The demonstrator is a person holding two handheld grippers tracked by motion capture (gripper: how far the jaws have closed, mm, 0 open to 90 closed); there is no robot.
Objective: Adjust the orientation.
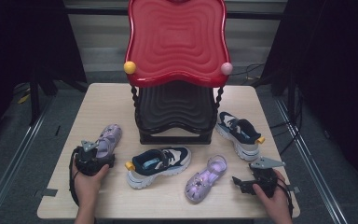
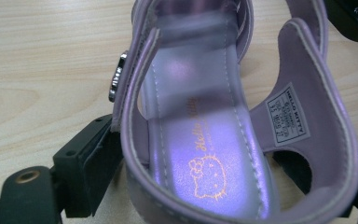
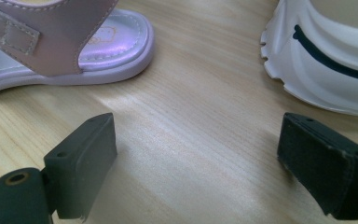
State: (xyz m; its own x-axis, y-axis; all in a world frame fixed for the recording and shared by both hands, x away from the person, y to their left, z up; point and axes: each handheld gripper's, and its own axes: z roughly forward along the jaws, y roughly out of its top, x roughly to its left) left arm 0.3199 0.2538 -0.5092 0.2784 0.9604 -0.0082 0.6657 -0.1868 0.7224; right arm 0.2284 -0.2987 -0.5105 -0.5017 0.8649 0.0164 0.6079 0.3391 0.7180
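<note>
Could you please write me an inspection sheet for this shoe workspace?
Surface: light wooden table, no stains visible.
Job's things: lilac strapped sandal at the left, its heel between the left gripper's jaws; whether the pads press it cannot be told.
Clutter: second lilac sandal; two navy-and-white sneakers, one centre, one right; red two-tier plastic shelf at the back.
Grippers: left gripper at the sandal; right gripper open over bare wood.
Cables: black cable looping from the left gripper.
Surroundings: grey floor, dark curtains.
</note>
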